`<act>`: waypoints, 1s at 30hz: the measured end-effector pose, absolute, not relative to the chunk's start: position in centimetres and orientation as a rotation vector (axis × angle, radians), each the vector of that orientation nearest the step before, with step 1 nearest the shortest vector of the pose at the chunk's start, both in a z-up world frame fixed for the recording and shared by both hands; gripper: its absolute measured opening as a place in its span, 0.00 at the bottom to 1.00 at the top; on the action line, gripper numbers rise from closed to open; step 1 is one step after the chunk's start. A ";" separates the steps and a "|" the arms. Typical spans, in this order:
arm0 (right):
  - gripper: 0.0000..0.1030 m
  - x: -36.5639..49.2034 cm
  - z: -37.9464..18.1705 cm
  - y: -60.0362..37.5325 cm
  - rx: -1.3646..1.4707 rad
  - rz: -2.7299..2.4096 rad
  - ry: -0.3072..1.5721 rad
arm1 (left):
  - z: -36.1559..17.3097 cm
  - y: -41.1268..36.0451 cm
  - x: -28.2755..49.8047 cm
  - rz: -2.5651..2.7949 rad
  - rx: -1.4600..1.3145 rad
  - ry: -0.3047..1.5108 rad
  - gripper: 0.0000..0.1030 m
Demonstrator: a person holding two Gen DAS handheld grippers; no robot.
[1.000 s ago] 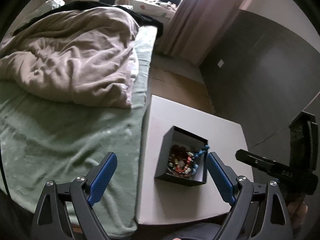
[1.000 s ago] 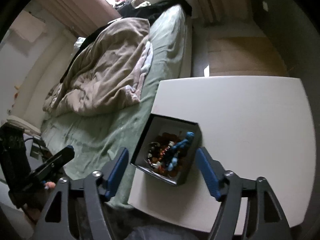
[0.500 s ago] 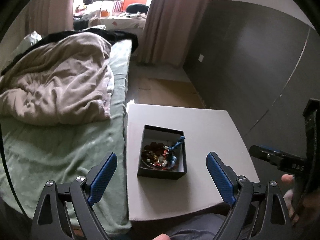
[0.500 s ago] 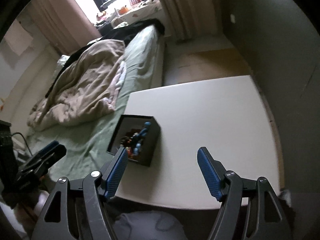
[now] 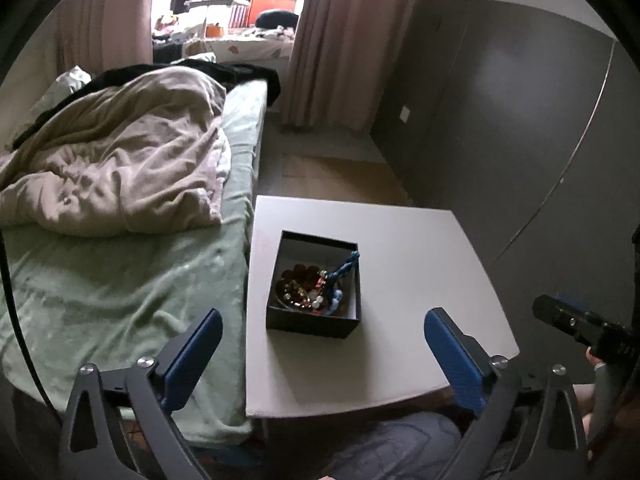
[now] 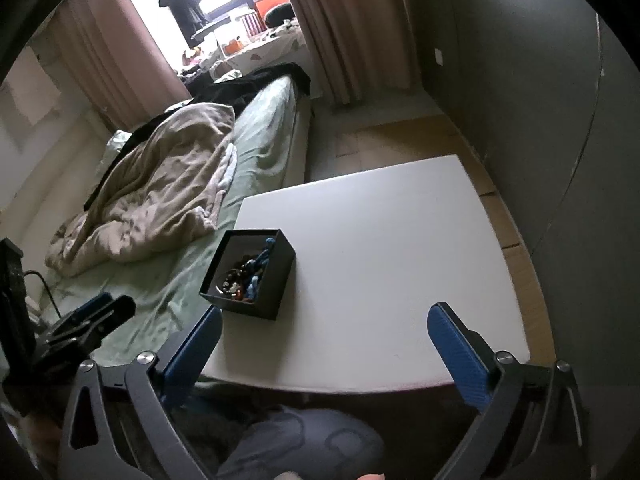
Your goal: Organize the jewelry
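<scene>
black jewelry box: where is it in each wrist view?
Left wrist: black jewelry box sits centre frame, near the white table's left edge.
Right wrist: black jewelry box sits left of centre, same table edge.
Shared landmark: beige duvet on the bed.

Black box (image 5: 312,322); white table (image 5: 420,264); green bedsheet (image 5: 100,300); beige blanket (image 5: 120,160)

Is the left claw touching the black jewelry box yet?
Apart. The left wrist view shows the open left claw held back, bare table between its fingertips and the box.

left hand-held gripper (image 5: 320,340) | black frame | blue ribbed pads (image 5: 192,354) | silver screws
</scene>
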State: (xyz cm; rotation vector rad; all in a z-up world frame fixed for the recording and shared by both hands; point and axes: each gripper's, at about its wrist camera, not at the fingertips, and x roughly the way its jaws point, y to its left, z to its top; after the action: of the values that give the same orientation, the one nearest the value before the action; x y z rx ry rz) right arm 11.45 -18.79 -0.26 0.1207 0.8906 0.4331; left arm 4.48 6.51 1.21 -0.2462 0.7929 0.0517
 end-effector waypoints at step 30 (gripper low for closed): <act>1.00 8.9 2.0 -19.5 0.065 0.499 0.780 | 3.3 4.3 4.0 0.048 -0.165 0.739 0.99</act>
State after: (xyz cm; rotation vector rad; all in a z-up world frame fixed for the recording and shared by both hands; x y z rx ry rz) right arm 8.95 -19.48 1.98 0.0654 0.7798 0.4993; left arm 3.98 4.26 3.31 -0.1649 0.7395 0.0483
